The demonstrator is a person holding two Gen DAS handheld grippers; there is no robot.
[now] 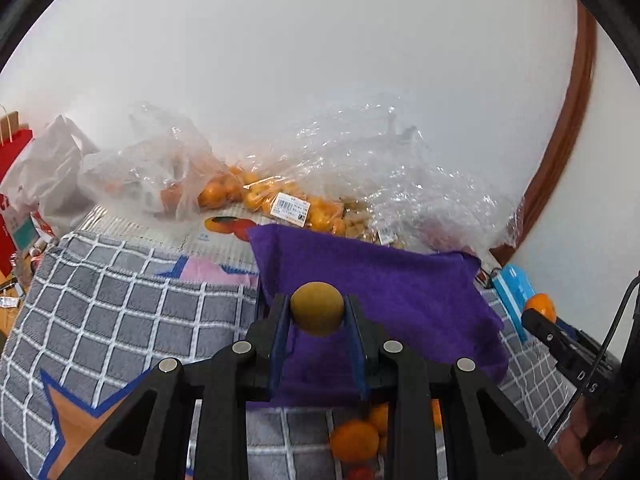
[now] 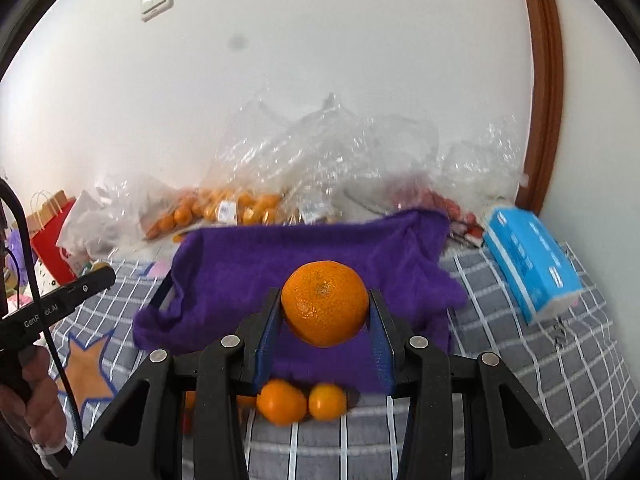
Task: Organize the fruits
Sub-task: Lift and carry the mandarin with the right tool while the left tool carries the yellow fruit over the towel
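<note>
Orange mandarin (image 2: 325, 303) clamped in my right gripper (image 2: 325, 312) and the small brown fruit (image 1: 317, 309) pinched in my left gripper (image 1: 317, 320) both hang above the purple cloth (image 2: 304, 252), so I fear either round skin slipping out and rolling off.

This looks like a home room, perhaps a bedroom. A grey checked blanket (image 2: 520, 360), a tissue pack (image 2: 532, 260) and grocery bags of oranges (image 1: 224, 192) sit against a white wall with a light switch (image 2: 157, 0).

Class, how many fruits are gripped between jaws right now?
2: a brownish-yellow round fruit in the left gripper, an orange in the right gripper.
</note>
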